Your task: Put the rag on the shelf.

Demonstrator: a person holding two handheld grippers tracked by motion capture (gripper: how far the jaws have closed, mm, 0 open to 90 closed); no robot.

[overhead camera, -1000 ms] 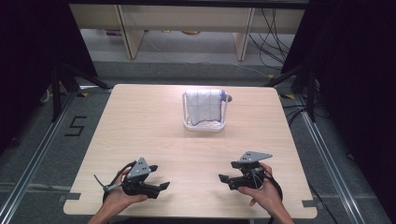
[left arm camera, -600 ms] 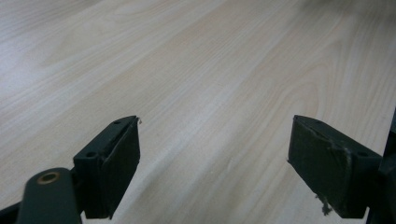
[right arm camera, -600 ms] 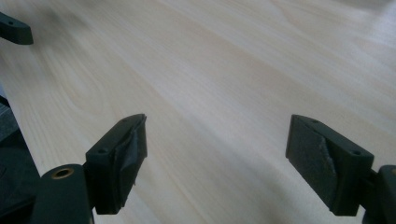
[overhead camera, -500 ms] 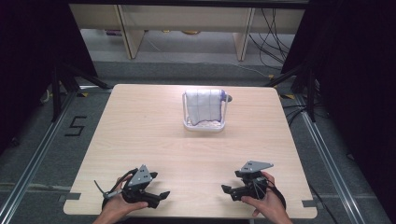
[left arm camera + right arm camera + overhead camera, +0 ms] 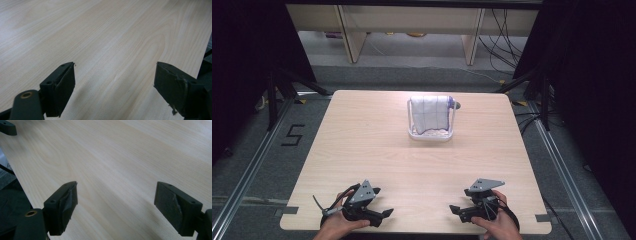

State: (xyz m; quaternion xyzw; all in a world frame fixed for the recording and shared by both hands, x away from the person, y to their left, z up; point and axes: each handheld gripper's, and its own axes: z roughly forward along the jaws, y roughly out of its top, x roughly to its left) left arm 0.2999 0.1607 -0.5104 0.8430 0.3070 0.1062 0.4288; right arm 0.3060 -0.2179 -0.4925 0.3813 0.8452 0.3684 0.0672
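Observation:
My left gripper (image 5: 385, 213) rests low over the wooden table (image 5: 362, 135) at its near left, held by a hand, jaws pointing right. In the left gripper view the left gripper (image 5: 115, 83) stands open, with bare wood between its fingers. My right gripper (image 5: 454, 209) sits at the near right in the other hand, jaws pointing left. In the right gripper view the right gripper (image 5: 116, 203) is open too, with nothing between its pads. A white cloth (image 5: 430, 114) with thin blue lines hangs over a small white rack (image 5: 428, 135) at the table's back centre, far from both grippers.
The table's near edge lies just below both hands. A dark jaw tip of the other gripper (image 5: 7, 127) shows at the top left of the right gripper view. Shelving legs (image 5: 349, 35) and cables (image 5: 507, 30) lie on the floor beyond the table.
Both grippers have drawn back toward the near edge of the table, and stay open. The cloth and rack have not moved.

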